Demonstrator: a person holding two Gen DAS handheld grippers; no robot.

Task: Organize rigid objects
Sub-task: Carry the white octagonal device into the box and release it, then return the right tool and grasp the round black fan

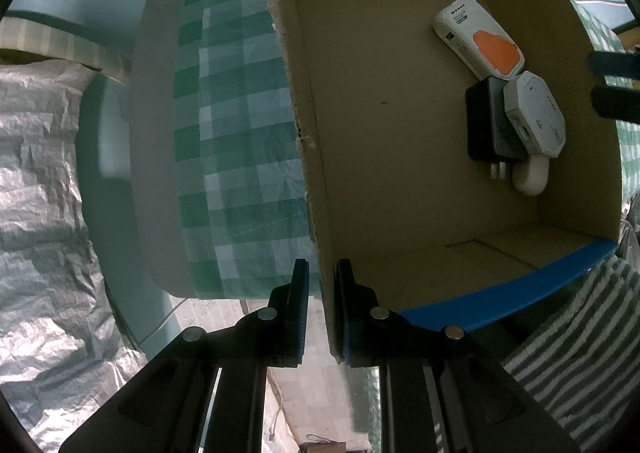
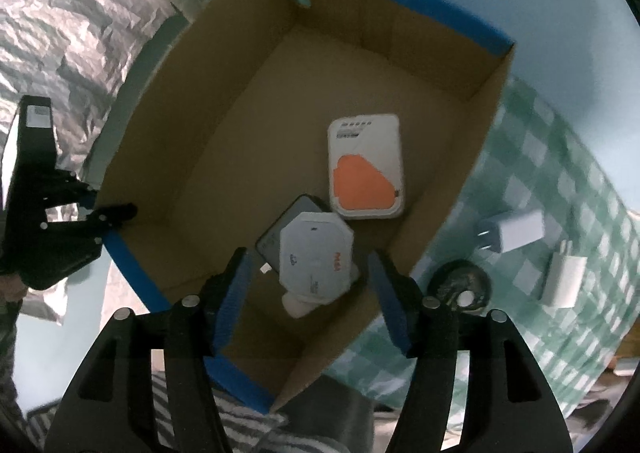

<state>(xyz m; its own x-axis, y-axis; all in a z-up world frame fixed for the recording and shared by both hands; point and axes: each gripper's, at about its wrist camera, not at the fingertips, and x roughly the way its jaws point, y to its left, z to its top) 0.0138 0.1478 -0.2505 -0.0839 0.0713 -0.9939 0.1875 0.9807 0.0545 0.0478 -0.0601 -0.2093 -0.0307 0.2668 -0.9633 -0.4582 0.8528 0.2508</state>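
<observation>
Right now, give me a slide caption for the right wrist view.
Open right gripper above cardboard box holding white octagonal device and orange-patched white device; left gripper grips its wall.

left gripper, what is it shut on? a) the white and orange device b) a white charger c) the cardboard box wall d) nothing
c: in the left wrist view the left gripper has one finger on each side of the cardboard box wall, jaws nearly closed on it.
</observation>
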